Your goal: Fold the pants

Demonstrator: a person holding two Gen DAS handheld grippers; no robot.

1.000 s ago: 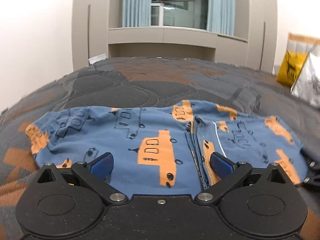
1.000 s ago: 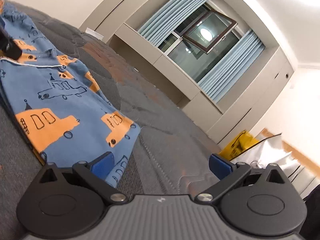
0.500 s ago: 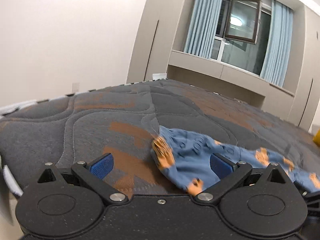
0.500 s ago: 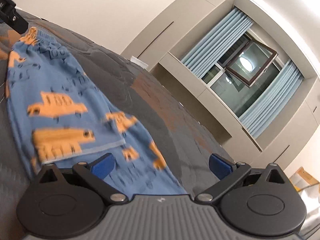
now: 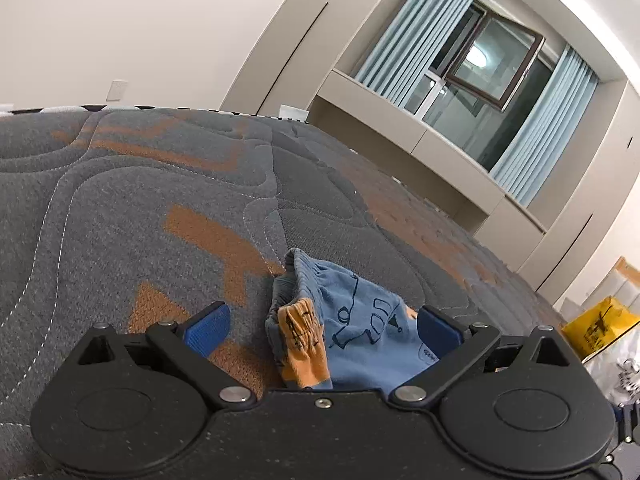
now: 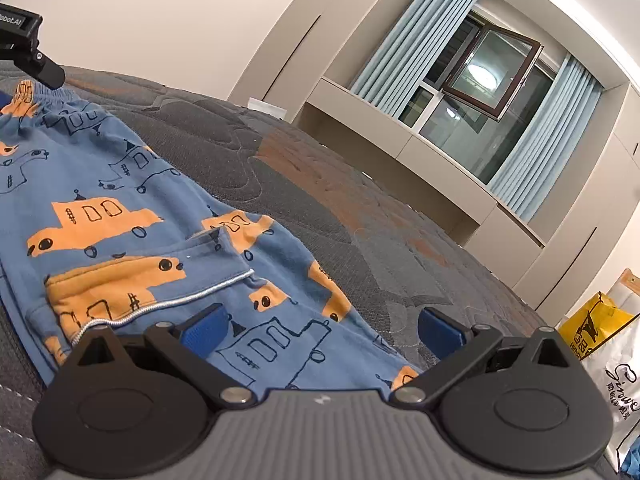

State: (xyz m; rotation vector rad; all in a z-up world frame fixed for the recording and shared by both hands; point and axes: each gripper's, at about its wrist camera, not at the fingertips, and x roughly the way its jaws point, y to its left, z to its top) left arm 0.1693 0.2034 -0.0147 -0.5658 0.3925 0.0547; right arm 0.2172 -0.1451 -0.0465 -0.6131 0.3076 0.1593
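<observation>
Left gripper has swung within a second from facing the spread middle of the pants to their gathered waistband end, which now bunches up between its wide-open blue pads; nothing is clamped yet. To my eye that means it is lining up a grasp on the waistband for the next fold. Beyond the cloth the mattress runs bare to its far edge, so there is free room to carry the band across. Right gripper has likewise shifted from beside the hem to over the leg end of the pants, jaws spread and holding nothing, one pad above the cloth. The pants lie flat toward the near left edge of the mattress, whose right side stays open up to the bags.
</observation>
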